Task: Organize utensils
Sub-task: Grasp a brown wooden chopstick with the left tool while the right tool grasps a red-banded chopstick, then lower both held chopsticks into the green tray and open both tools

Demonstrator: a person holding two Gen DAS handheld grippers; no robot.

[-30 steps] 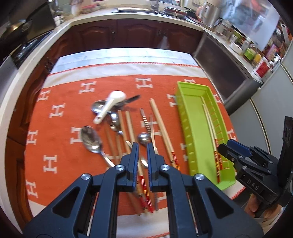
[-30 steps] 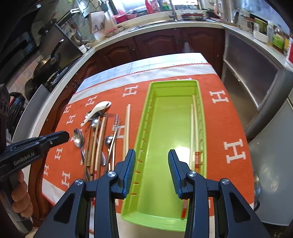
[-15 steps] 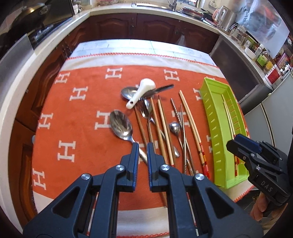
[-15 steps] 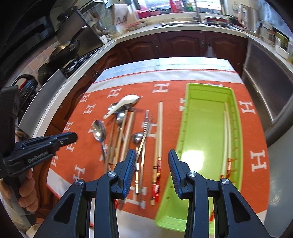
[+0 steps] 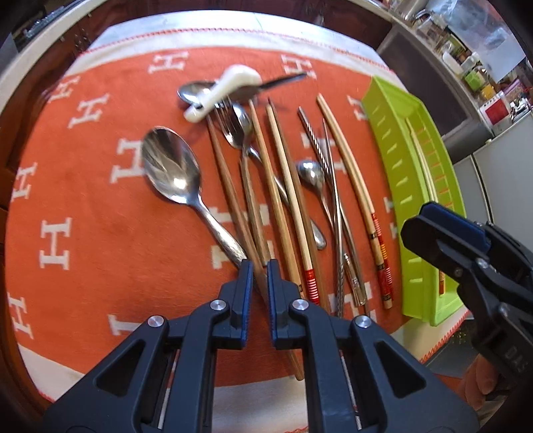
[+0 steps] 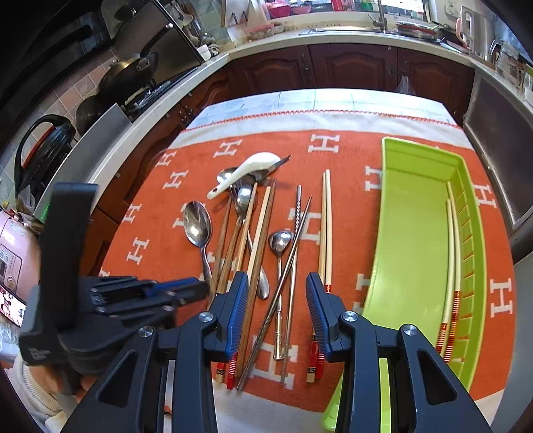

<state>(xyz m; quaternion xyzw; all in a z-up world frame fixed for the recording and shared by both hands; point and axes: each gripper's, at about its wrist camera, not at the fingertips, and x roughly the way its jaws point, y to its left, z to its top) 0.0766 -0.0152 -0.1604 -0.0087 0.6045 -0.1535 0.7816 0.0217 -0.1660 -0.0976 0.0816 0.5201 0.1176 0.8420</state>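
Observation:
Several utensils lie on an orange cloth (image 5: pixel 83 206): a large steel spoon (image 5: pixel 173 170), a white ceramic spoon (image 5: pixel 226 90), a fork (image 5: pixel 230 126), a small spoon (image 5: pixel 309 176), wooden chopsticks (image 5: pixel 283 206) and metal chopsticks (image 5: pixel 329 200). A green tray (image 6: pixel 413 233) on the right holds a pair of pale chopsticks (image 6: pixel 453 259). My left gripper (image 5: pixel 260 269) hovers low over the dark wooden chopsticks by the large spoon's handle, jaws nearly closed, holding nothing. My right gripper (image 6: pixel 277 286) is open above the metal chopsticks (image 6: pixel 293 239).
The cloth covers a kitchen island with a bare strip at the far end (image 6: pixel 333 100). Dark cabinets and a counter with a sink (image 6: pixel 349 30) run behind. A stove with pans (image 6: pixel 130 73) stands at left. The cloth's near edge (image 6: pixel 283 403) is close below the grippers.
My left gripper has dropped lower and closer to the utensils near the large spoon's handle. My right gripper has shifted left from the tray to over the metal chopsticks.

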